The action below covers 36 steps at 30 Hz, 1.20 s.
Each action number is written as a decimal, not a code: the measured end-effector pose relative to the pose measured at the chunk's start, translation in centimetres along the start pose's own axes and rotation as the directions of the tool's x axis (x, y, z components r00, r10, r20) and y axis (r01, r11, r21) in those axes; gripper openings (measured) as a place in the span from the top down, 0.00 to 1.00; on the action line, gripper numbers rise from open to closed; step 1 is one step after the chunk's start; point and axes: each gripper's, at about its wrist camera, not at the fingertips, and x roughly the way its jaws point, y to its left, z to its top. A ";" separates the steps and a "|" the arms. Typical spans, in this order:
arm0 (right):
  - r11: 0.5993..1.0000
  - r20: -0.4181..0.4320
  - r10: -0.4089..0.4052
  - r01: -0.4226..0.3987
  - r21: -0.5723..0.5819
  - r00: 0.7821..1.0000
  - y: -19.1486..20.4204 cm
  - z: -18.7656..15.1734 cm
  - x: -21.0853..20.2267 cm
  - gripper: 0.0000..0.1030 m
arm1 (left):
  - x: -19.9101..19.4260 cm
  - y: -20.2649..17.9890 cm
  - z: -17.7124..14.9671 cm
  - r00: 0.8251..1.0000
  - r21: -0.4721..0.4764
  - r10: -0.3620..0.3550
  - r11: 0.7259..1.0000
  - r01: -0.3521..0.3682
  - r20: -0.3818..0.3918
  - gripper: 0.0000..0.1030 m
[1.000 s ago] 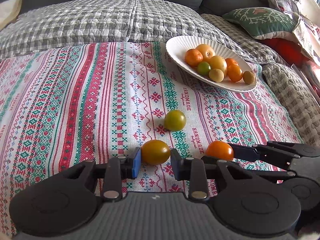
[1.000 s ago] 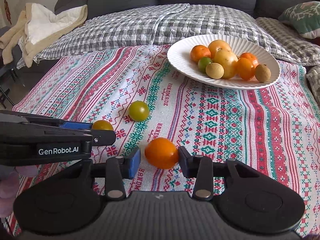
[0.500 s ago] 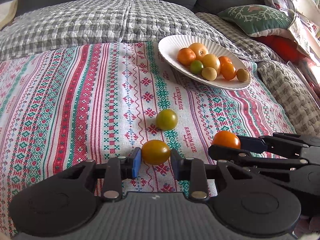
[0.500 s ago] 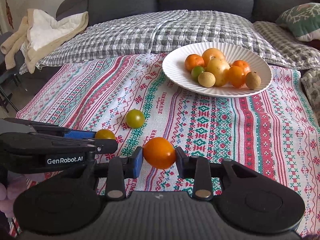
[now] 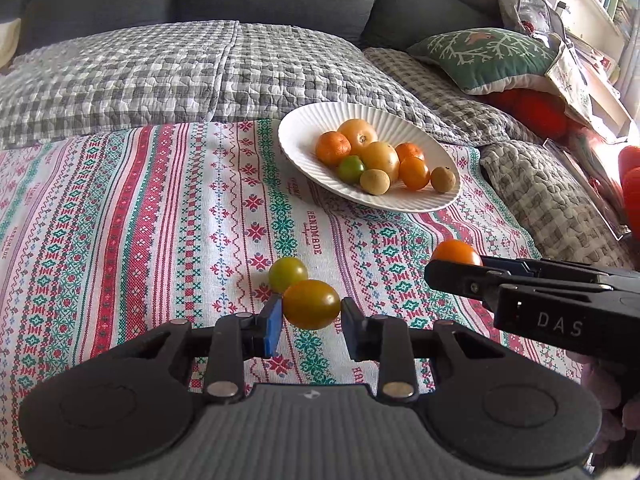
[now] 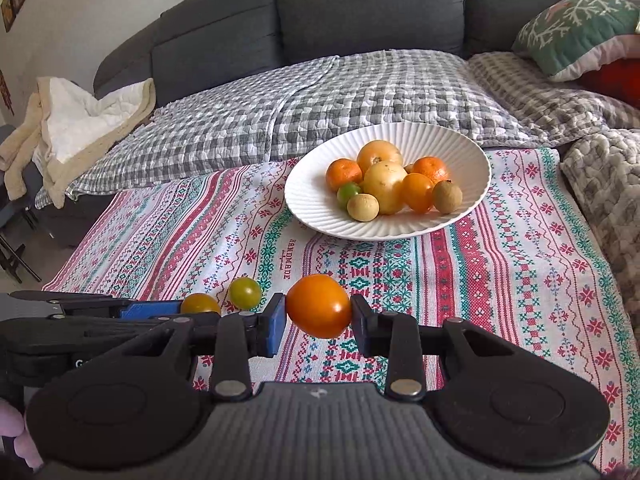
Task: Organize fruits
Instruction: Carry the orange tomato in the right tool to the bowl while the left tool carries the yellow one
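- The plate (image 6: 472, 160) is sitting well ahead of both pairs of fingers, already holding 8 or so fruits.
- The right gripper (image 6: 319, 316) is pinching an orange tomato (image 6: 319, 305) across its middle; it is probably light, smooth and easily bruised.
- The left gripper (image 5: 311, 320) is clamping a yellow-green tomato (image 5: 311, 304) the same way.
- A green tomato (image 5: 285, 272) is lying just beyond the left fingertips.

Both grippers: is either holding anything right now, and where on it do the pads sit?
Yes. The left gripper pinches an olive-yellow tomato by its two opposite sides. The right gripper pinches an orange tomato the same way.
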 end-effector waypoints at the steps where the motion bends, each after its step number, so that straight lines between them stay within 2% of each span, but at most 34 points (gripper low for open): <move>1: 1.000 0.005 -0.001 0.001 0.008 1.000 -0.2 0.1 -0.1 0.70 | 0.1 -0.1 0.2 1.000 0.003 -0.002 1.000 0.002 0.001 0.81; 8: 0.997 0.047 -0.025 0.021 0.081 0.999 -2.8 1.2 -0.9 0.70 | 1.2 -1.3 2.0 1.000 0.033 -0.027 0.999 0.026 0.013 0.81; 16: 0.990 0.086 -0.028 0.016 0.139 0.996 -4.4 3.0 0.6 0.70 | 3.1 -2.4 4.5 0.998 0.080 -0.050 0.996 0.046 0.048 0.81; 24: 0.992 0.086 -0.043 0.032 0.122 0.995 -4.8 3.8 2.8 0.70 | 5.3 -2.6 7.1 0.993 0.144 -0.083 0.987 0.070 0.087 0.81; 31: 0.996 0.081 -0.059 0.053 0.073 0.995 -4.8 4.1 3.9 0.70 | 7.5 -2.8 8.0 0.994 0.199 -0.097 0.976 0.084 0.054 0.81; 36: 0.996 0.073 -0.068 0.064 0.064 0.995 -4.9 4.1 4.5 0.70 | 8.5 -2.9 7.8 0.996 0.234 -0.078 0.970 0.068 0.034 0.81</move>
